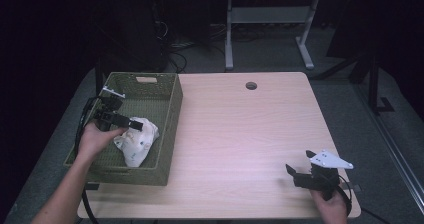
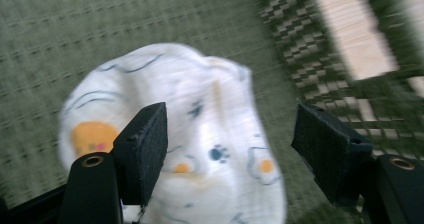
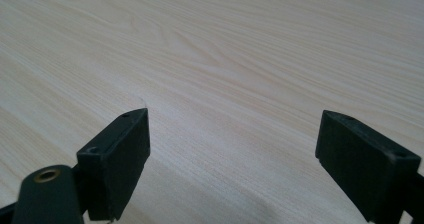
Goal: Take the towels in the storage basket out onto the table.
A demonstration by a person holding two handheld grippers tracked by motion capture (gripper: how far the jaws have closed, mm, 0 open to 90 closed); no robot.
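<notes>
A crumpled white cloth (image 1: 136, 140) with small printed pictures lies inside the green woven basket (image 1: 170, 109) at the table's left. My left gripper (image 1: 134, 125) hovers just over the cloth, held by the left hand. In the left gripper view the cloth (image 2: 210, 109) lies below and between the open jaws of the left gripper (image 2: 232, 139), on the basket floor (image 2: 60, 39). My right gripper (image 1: 299, 162) is open near the table's front right edge. The right gripper (image 3: 232, 149) has bare wooden tabletop (image 3: 225, 54) between its jaws.
The basket stands at the left edge of the light wooden table (image 1: 240, 134). A round cable hole (image 1: 251, 85) sits near the table's far edge. Beyond the table stand a white desk frame (image 1: 270, 19) and dark equipment with cables (image 1: 165, 34) on the floor.
</notes>
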